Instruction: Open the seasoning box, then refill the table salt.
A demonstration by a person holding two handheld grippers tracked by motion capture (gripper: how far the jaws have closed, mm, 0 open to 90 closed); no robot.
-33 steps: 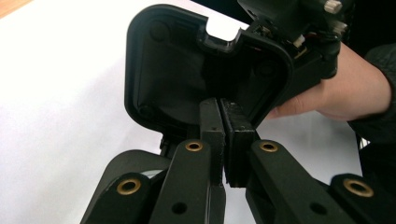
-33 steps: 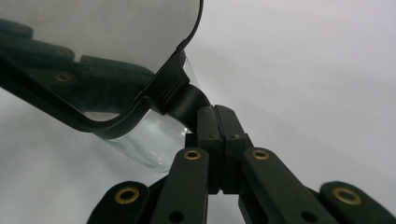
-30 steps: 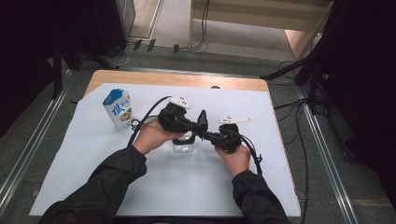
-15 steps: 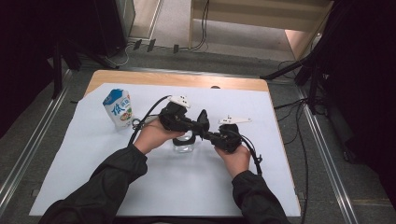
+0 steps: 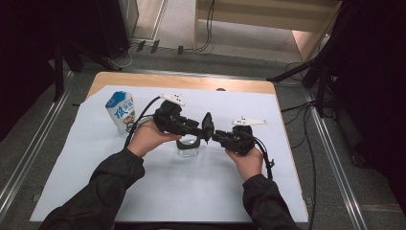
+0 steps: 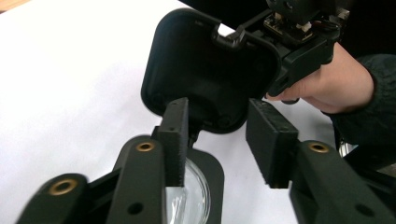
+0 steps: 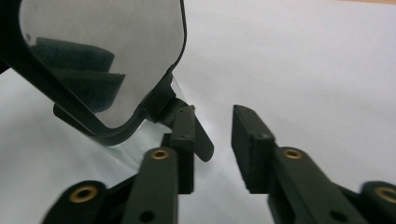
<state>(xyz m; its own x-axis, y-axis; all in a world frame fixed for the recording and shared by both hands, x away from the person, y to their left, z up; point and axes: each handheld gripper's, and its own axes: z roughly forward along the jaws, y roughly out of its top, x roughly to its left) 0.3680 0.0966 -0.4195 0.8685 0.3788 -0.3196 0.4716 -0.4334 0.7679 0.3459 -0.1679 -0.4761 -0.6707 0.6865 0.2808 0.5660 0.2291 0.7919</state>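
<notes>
Jaws just parted on left gripper [image 5: 203, 132] and right gripper [image 5: 216, 136], tip-to-tip above lidded glass container [image 5: 187, 146].

A clear glass jar [image 5: 187, 147] with a black rounded-square collar stands upright on the white sheet, mid-table. Its hinged black lid [image 5: 207, 126] — rounded-square, glossy on its inner face — is swung up open, standing nearly on edge above the jar's rim.

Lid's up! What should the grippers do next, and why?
Probably back both away: the left gripper and right gripper have just been opening, pads pressing on nothing, and the black lid already stands open above the glass jar.
</notes>
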